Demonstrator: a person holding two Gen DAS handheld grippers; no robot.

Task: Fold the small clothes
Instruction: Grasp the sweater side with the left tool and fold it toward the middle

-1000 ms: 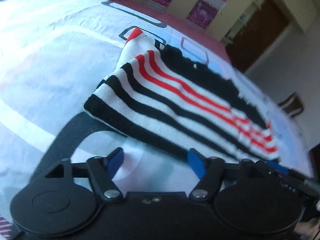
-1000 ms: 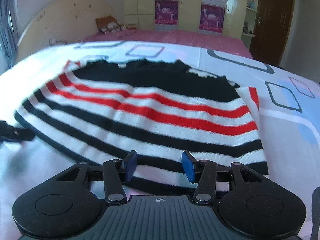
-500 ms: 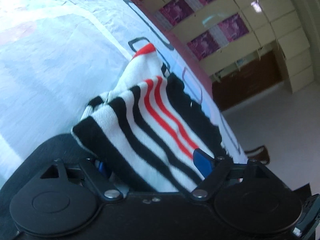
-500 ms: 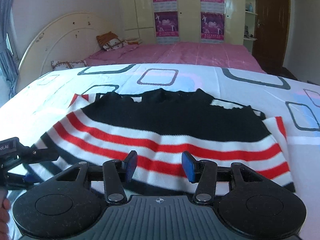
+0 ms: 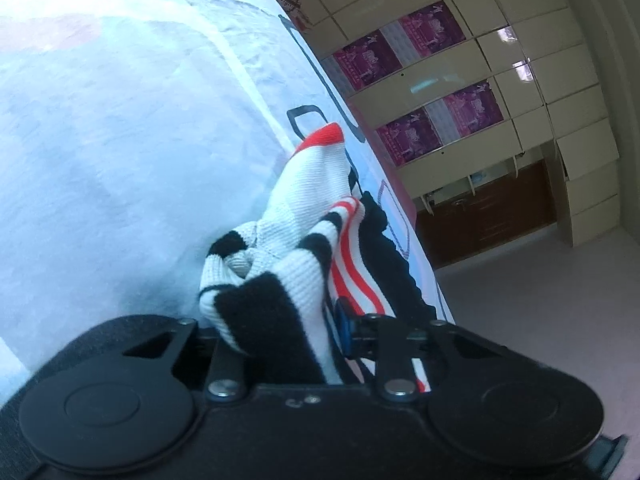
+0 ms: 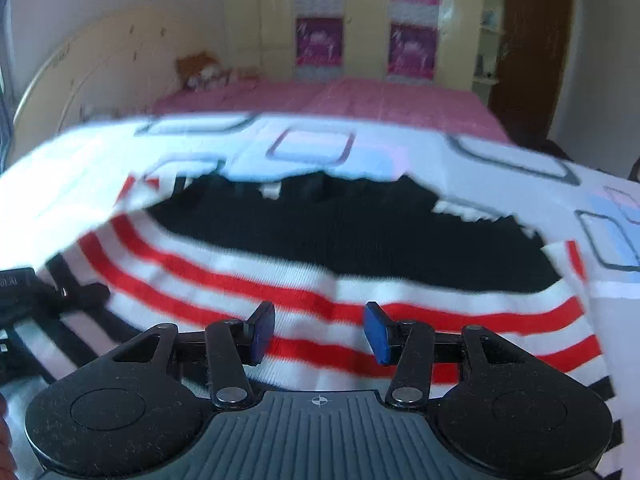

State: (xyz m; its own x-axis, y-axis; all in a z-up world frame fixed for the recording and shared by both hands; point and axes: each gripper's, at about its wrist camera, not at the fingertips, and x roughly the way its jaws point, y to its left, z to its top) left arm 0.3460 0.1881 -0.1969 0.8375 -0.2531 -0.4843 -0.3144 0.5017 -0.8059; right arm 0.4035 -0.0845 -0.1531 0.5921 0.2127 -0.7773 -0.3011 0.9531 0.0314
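A small knit sweater [image 6: 328, 264] with black, white and red stripes lies on the patterned bed sheet [image 6: 100, 152]. My left gripper [image 5: 288, 332] is shut on the sweater's black hem [image 5: 272, 320] at its left corner, and the cloth bunches up and rises from the sheet [image 5: 100, 140]. The left gripper also shows at the left edge of the right wrist view [image 6: 36, 292]. My right gripper [image 6: 318, 332] is open, with its blue pads [image 6: 376, 332] over the red and white stripes near the bottom edge; the lower hem is hidden under it.
A pink bedspread [image 6: 340, 100] covers the far part of the bed, with a curved headboard [image 6: 88, 64] at the left. Cream wardrobes with purple posters [image 6: 412, 20] line the back wall. A brown door [image 6: 532, 60] stands at the right.
My left gripper closed on the sweater's left hem corner and lifted it, tilting as it rose. My right gripper advanced over the lower stripes and stayed open. The left side of the sweater has risen.
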